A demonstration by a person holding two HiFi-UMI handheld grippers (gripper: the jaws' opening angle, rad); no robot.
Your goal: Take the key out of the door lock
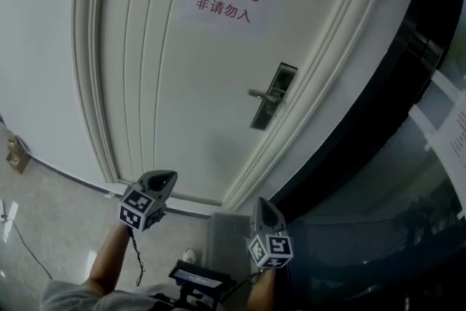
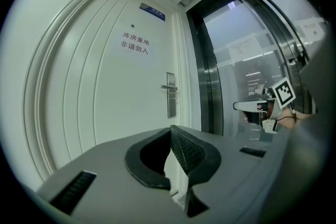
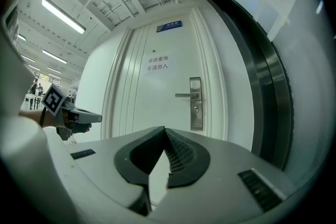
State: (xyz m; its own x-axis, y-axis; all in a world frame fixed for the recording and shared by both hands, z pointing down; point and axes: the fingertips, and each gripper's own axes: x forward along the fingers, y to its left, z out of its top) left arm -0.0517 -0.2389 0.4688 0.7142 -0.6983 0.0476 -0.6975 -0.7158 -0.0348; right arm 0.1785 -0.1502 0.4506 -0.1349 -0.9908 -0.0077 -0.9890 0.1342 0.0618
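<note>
Approach step: the left gripper (image 1: 169, 175) and right gripper (image 1: 262, 202) hang well short of the lock (image 1: 273, 95), jaws pressed together, empty. Next, I reckon, one must reach it, spread and pinch the key, too small to make out.

Upright silver door lock (image 3: 196, 103), its lever (image 3: 184, 95) level, near the white door (image 3: 147, 107)'s right edge.

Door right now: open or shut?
Shut. The door sits closed in its frame, with no gap along the lock-side edge, and the handle is level.
</note>
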